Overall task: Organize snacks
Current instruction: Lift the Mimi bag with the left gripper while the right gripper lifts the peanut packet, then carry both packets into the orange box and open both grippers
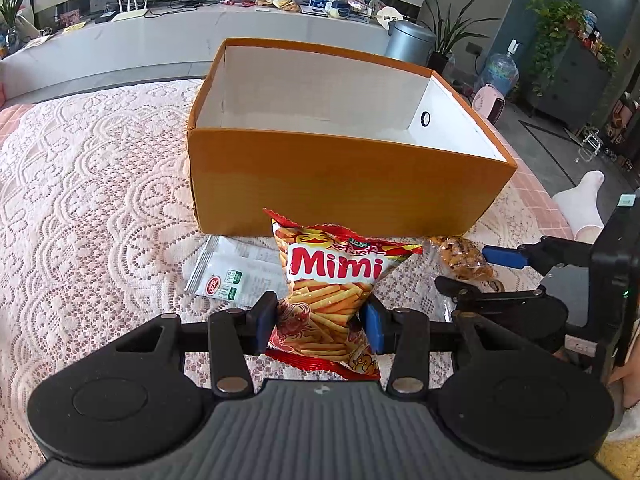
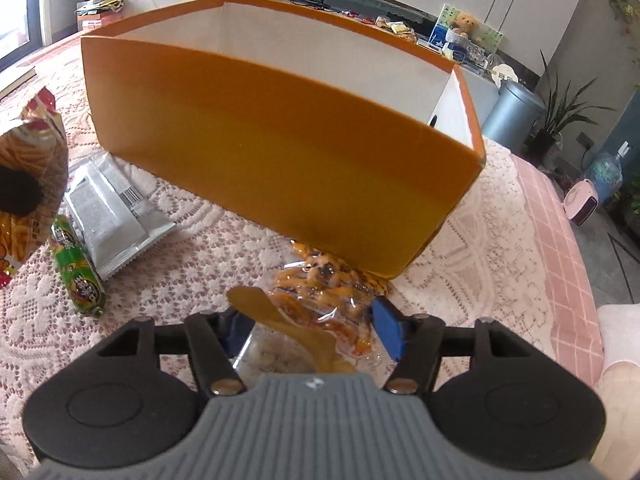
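Note:
My left gripper (image 1: 320,318) is shut on a red Mimi snack bag (image 1: 334,280), held upright in front of the orange box (image 1: 340,184). The box is open and white inside; it also shows in the right wrist view (image 2: 280,152). My right gripper (image 2: 310,330) has its jaws on either side of a clear bag of orange-brown snacks (image 2: 320,292) lying against the box's near corner; whether the pads press it is unclear. This bag and the right gripper (image 1: 480,268) also show in the left wrist view.
A white packet (image 1: 236,272) lies on the lace tablecloth (image 1: 88,200) left of the Mimi bag; in the right wrist view it appears silver (image 2: 116,216) beside a green snack roll (image 2: 78,272). The pink table edge (image 2: 560,240) runs along the right.

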A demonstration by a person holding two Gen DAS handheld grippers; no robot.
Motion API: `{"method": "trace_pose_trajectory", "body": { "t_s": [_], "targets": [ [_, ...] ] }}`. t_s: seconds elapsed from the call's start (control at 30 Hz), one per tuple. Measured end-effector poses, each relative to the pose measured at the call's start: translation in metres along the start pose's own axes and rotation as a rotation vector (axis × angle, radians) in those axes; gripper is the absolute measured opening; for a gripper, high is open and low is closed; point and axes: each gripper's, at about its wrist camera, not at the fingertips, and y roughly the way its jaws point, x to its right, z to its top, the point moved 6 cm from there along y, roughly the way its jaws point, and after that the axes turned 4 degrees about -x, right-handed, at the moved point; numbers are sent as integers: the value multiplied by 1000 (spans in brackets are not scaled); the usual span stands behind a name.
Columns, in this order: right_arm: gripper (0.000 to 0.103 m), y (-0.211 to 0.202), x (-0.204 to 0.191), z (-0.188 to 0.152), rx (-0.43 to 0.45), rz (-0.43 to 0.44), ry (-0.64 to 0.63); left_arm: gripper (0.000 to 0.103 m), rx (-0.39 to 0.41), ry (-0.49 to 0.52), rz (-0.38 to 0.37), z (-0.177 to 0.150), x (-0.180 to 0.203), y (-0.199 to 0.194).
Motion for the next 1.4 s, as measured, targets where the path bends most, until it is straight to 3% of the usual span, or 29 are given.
{"method": "trace_pose_trajectory", "body": {
  "t_s": [0.17, 0.2, 0.23, 0.47, 0.83, 1.1, 1.23, 1.4],
  "targets": [
    [55, -18, 4, 7, 31, 18, 33, 51, 8, -3, 1, 1, 1, -3],
    [50, -22, 5, 8, 38, 20, 39, 51, 12, -2, 0, 1, 1, -5],
    [30, -28, 4, 10, 51, 23, 38, 51, 15, -1, -1, 1, 2, -6],
    [9, -55, 6, 23, 98, -31, 30, 51, 39, 13, -9, 5, 8, -14],
    [8, -107, 0, 38, 207, -37, -24, 51, 99, 36, -15, 20, 9, -37],
    [8, -154, 2, 70, 327, -11, -35, 51, 187, 70, -14, 60, 19, -53],
    [8, -155, 8, 90, 360, -37, -39, 51, 216, 87, -10, 80, 26, -51],
    [8, -134, 16, 110, 347, -46, -41, 50, 186, 77, -52, 99, 32, -31]
  ]
}}
